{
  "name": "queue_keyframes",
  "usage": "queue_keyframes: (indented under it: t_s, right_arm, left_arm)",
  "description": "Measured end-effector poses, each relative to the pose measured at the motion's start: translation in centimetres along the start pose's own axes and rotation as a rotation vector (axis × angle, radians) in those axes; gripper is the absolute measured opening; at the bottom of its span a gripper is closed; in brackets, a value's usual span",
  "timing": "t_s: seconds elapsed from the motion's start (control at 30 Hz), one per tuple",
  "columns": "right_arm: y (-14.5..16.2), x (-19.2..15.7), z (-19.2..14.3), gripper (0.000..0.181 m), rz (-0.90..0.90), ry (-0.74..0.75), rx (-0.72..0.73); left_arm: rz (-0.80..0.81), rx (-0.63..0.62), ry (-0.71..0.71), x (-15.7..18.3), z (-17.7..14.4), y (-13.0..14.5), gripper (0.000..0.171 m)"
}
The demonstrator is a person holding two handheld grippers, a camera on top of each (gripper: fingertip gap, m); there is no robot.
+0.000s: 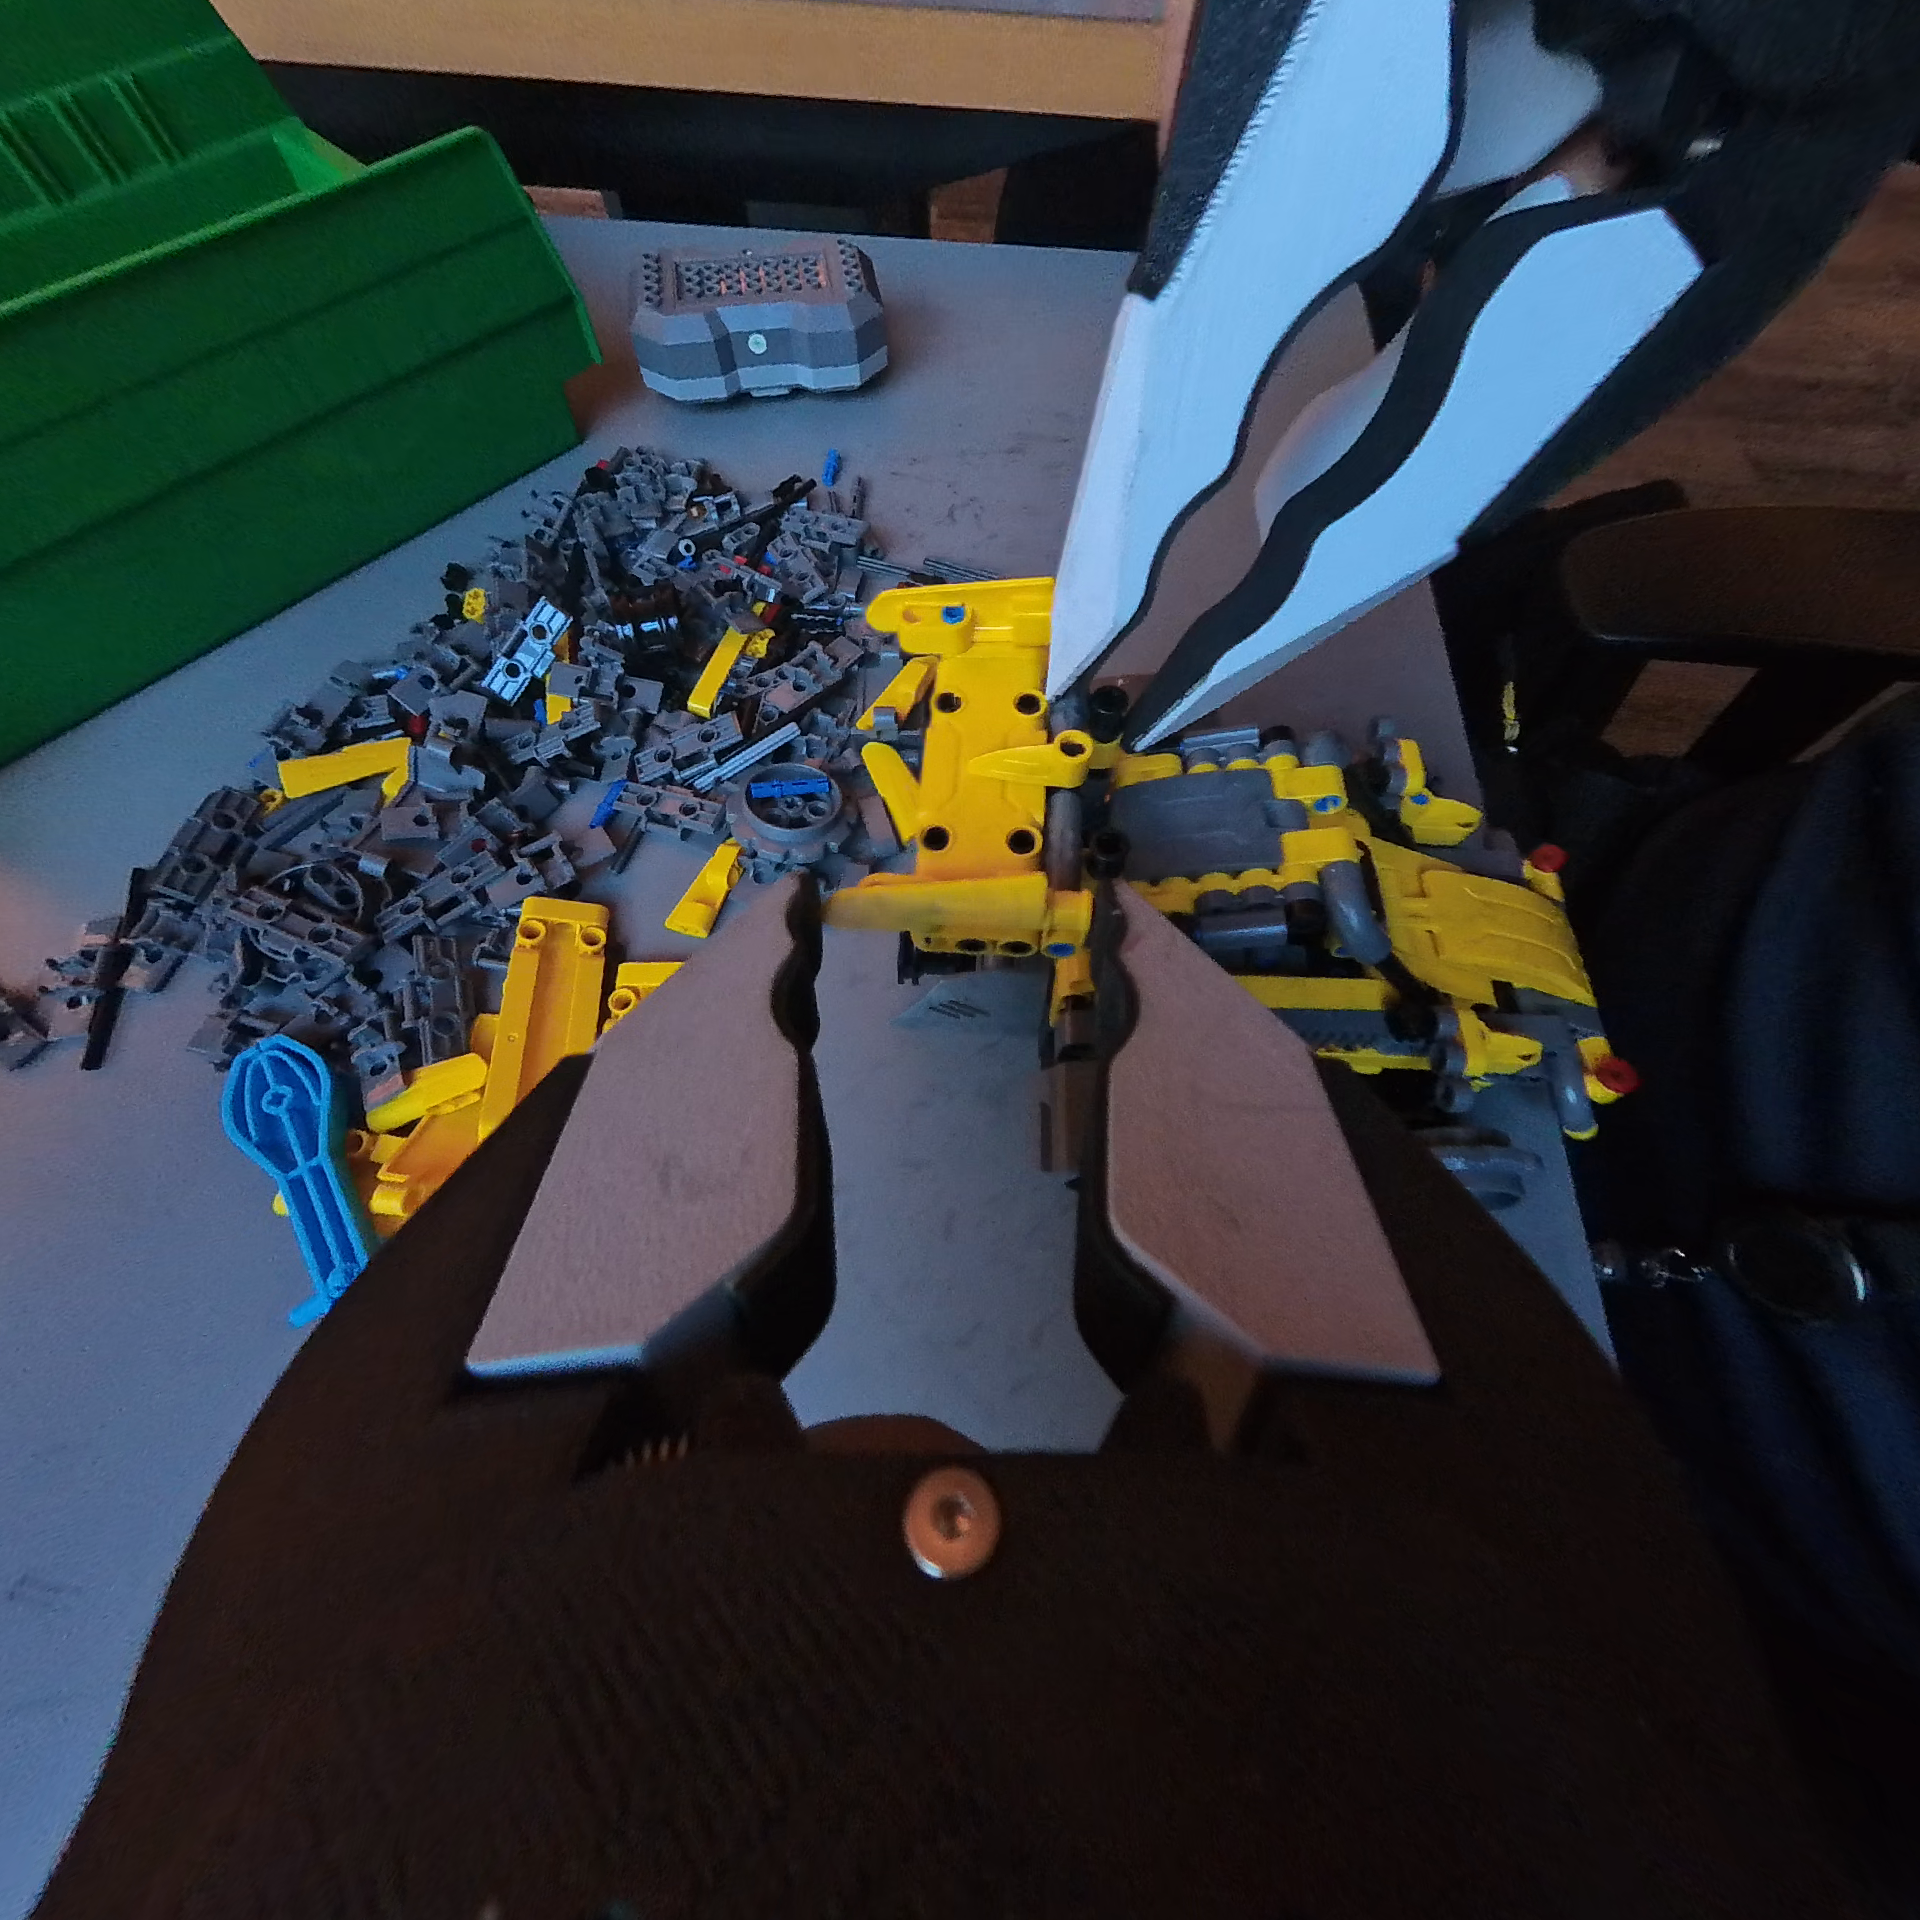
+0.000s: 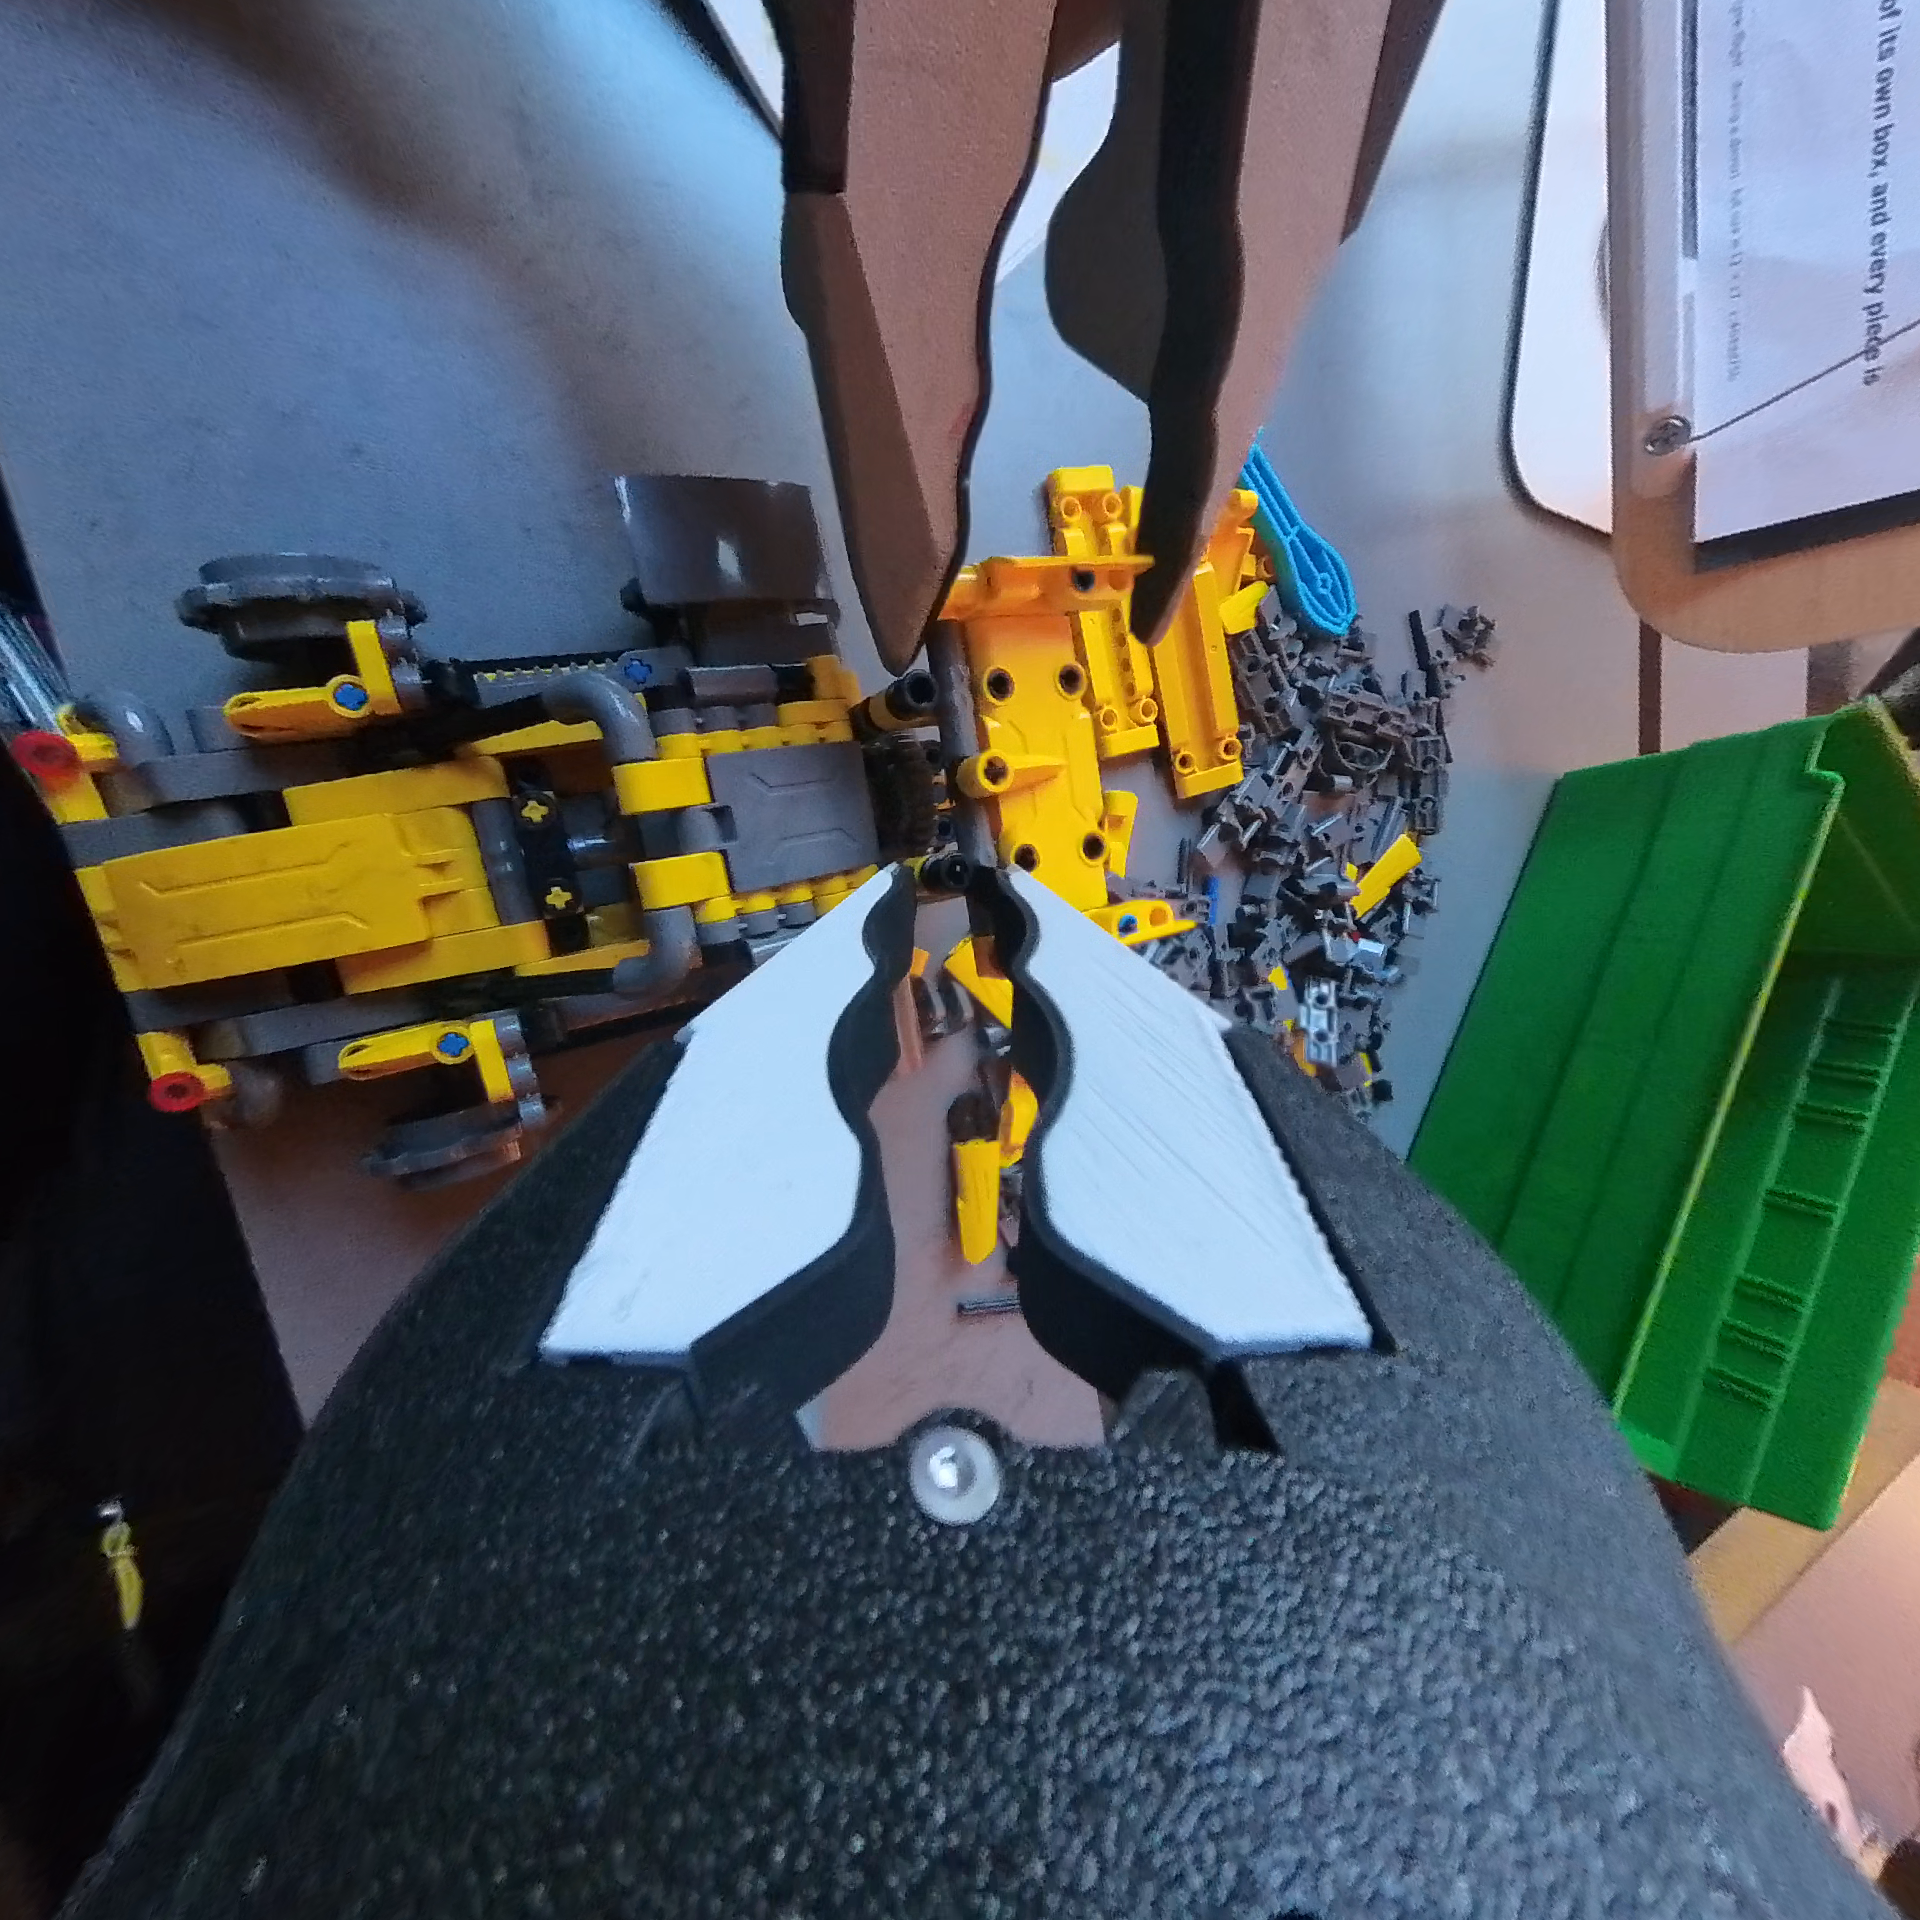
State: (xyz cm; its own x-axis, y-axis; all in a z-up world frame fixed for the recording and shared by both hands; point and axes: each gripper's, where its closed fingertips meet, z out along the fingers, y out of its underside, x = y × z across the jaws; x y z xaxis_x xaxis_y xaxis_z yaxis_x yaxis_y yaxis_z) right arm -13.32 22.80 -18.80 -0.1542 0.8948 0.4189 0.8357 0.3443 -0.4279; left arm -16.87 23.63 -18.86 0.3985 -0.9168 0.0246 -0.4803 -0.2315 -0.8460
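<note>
A yellow and grey brick-built vehicle model (image 1: pixel 1299 862) (image 2: pixel 416 852) lies on the grey table (image 1: pixel 156 1403). A yellow holed panel (image 1: pixel 977 769) (image 2: pixel 1039 748) sits at its end, along a grey axle (image 1: pixel 1065 821) (image 2: pixel 961 748). My left gripper (image 1: pixel 956 902) (image 2: pixel 1023 639) has brown fingers. It is open and straddles the panel's near end. My right gripper (image 2: pixel 943 881) (image 1: pixel 1098 717) has white fingers. It is nearly closed, pinching a black pin (image 2: pixel 940 871) (image 1: pixel 1107 707) beside the axle at the joint between panel and body.
A pile of small grey and yellow pieces (image 1: pixel 499 748) (image 2: pixel 1320 810) lies left of the model. A blue lever tool (image 1: pixel 286 1143) (image 2: pixel 1304 551), a grey battery box (image 1: pixel 758 322) and green bins (image 1: pixel 260 364) (image 2: pixel 1714 1091) are nearby. The table edge runs beside the model.
</note>
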Motion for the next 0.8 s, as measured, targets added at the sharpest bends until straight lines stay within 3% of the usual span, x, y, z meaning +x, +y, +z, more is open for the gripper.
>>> queue_keyframes:
  t_s: [0.23,0.8]
  right_arm:
    - [-0.14,0.10,0.05,0.011,-0.064,0.178,0.039]
    - [-0.22,-0.13,-0.13,0.010,-0.053,0.357,0.157]
  left_arm:
    - [0.036,-0.003,-0.027,-0.16,-0.03,-0.09,0.049]
    - [0.097,-0.025,-0.075,0.13,-0.17,-0.31,0.049]
